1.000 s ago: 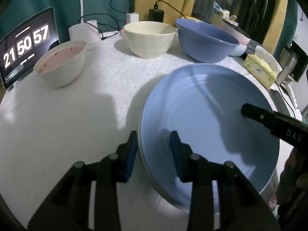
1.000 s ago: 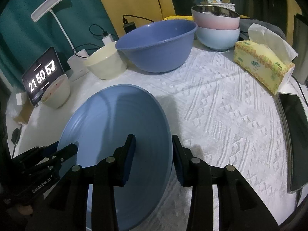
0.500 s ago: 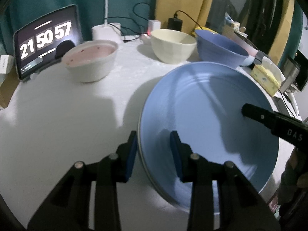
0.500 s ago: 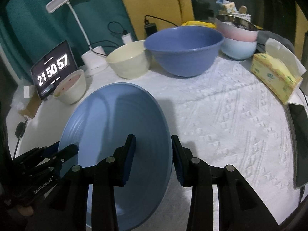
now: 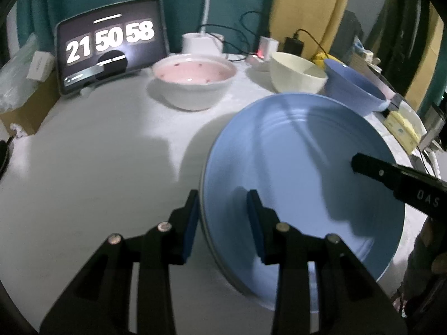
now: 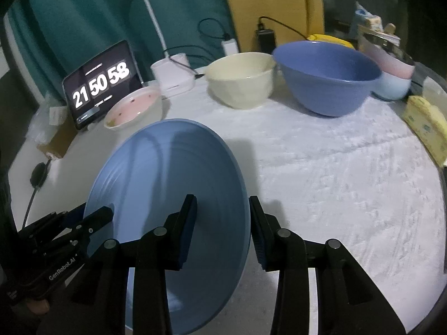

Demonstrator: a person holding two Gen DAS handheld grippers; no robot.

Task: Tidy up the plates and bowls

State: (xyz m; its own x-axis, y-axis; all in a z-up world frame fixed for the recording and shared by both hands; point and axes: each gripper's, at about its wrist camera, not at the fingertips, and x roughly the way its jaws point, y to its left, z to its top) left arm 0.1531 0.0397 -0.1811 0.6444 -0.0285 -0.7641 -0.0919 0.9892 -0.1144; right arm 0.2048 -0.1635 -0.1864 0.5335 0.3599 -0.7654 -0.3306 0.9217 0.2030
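Note:
A large blue plate (image 5: 301, 173) is held above the white tablecloth by both grippers. My left gripper (image 5: 223, 217) straddles its left rim, one pad under and one pad on top. My right gripper (image 6: 222, 223) straddles its right rim in the same way; the plate also shows in the right wrist view (image 6: 167, 189). Each gripper shows in the other's view, the right one (image 5: 391, 181) and the left one (image 6: 69, 229). A white bowl with pink inside (image 5: 194, 79), a cream bowl (image 6: 241, 82) and a big blue bowl (image 6: 327, 75) stand at the back.
A tablet clock (image 5: 111, 44) and a lamp base (image 6: 173, 74) with cables stand at the back left. Stacked pink and pale blue bowls (image 6: 396, 78) and a yellow tissue box (image 6: 427, 125) are at the right. The white tablecloth (image 6: 335, 181) reaches the table's round edge.
Both grippers have carried the plate up and to the left, toward the tablet and the pink-inside bowl. The grips on the rim look unchanged.

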